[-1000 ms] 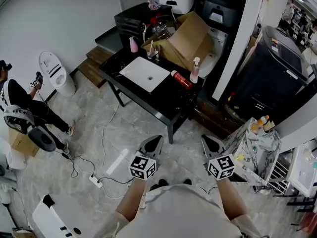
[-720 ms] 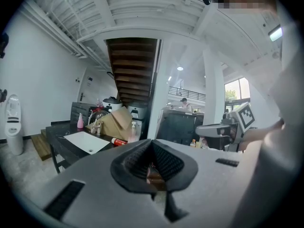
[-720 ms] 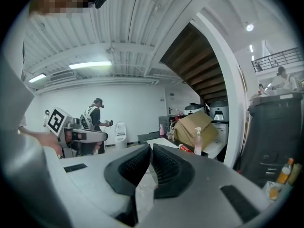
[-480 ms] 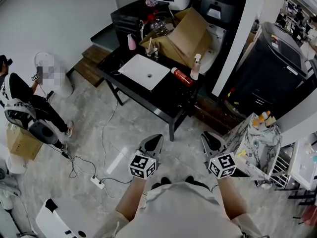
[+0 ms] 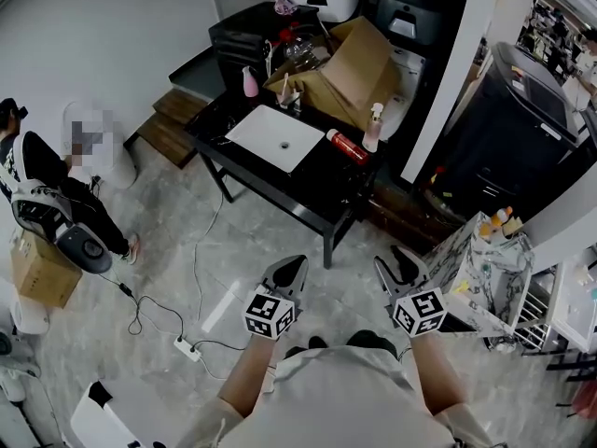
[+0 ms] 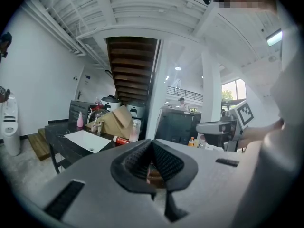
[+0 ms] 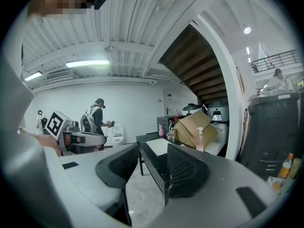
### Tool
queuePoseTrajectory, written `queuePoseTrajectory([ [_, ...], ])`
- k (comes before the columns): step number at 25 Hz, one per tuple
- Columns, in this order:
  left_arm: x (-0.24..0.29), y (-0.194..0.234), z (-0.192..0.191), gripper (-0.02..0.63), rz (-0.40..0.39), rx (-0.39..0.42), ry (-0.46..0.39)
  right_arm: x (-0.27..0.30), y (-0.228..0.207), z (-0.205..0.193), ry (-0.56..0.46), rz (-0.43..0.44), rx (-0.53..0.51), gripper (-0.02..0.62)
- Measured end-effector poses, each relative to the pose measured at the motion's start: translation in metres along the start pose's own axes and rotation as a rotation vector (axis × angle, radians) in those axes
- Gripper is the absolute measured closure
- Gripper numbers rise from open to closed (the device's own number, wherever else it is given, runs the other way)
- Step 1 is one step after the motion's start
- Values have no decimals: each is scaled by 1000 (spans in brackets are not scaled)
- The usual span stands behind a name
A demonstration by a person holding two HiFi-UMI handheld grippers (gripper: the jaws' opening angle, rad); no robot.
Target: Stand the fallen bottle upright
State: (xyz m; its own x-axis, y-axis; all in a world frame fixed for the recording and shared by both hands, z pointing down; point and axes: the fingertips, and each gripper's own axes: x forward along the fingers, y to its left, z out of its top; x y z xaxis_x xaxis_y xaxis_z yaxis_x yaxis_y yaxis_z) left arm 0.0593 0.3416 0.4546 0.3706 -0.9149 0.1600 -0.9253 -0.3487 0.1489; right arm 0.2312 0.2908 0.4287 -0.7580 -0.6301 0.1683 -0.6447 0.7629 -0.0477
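Overhead scene from the head view, with both grippers held low over a pale marble-patterned floor (image 5: 261, 241) and well apart from the work surface. Black table (image 5: 317, 189) stands ahead of the person, with a white rectangular basin (image 5: 275, 138) set into its top. Task object: a red bottle (image 5: 347, 147) lying on its side on the table, just beside the basin's right edge, its white cap end pointing toward the basin. A clear spray bottle (image 5: 375, 126) stands upright close behind the red bottle, near the table's right end. A pink bottle (image 5: 250, 83) stands upright at the far left corner, and an open cardboard box (image 5: 354, 68) rests tilted along the far side.

Left gripper (image 5: 291, 267): jaws drawn together so that the dark ribbed pads meet at their tips, with nothing gripped between them, as the left gripper view confirms. Right gripper (image 5: 396, 261): jaws opening, with a clear gap between the pads; the right gripper view shows only the floor and the distant table edge through that gap, and no object between them. Each gripper carries its marker cube nearest the person's forearm.

A second person (image 5: 37, 203) in dark clothing stands at the left edge of the room. A white power strip (image 5: 187, 348) with its cable lies on the floor to the left of the left gripper.
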Motion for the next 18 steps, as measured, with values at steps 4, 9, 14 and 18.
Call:
queuePoseTrajectory([
  [4, -5, 7, -3, 600, -1, 0, 4, 5, 5, -3, -1, -6, 4, 373],
  [9, -2, 19, -1, 600, 1, -5, 5, 18, 7, -3, 8, -5, 2, 342],
  [14, 12, 34, 1, 600, 6, -9, 6, 37, 0, -2, 16, -1, -3, 324],
  [18, 30, 48, 5, 600, 13, -9, 9, 59, -13, -2, 24, 13, 3, 322],
])
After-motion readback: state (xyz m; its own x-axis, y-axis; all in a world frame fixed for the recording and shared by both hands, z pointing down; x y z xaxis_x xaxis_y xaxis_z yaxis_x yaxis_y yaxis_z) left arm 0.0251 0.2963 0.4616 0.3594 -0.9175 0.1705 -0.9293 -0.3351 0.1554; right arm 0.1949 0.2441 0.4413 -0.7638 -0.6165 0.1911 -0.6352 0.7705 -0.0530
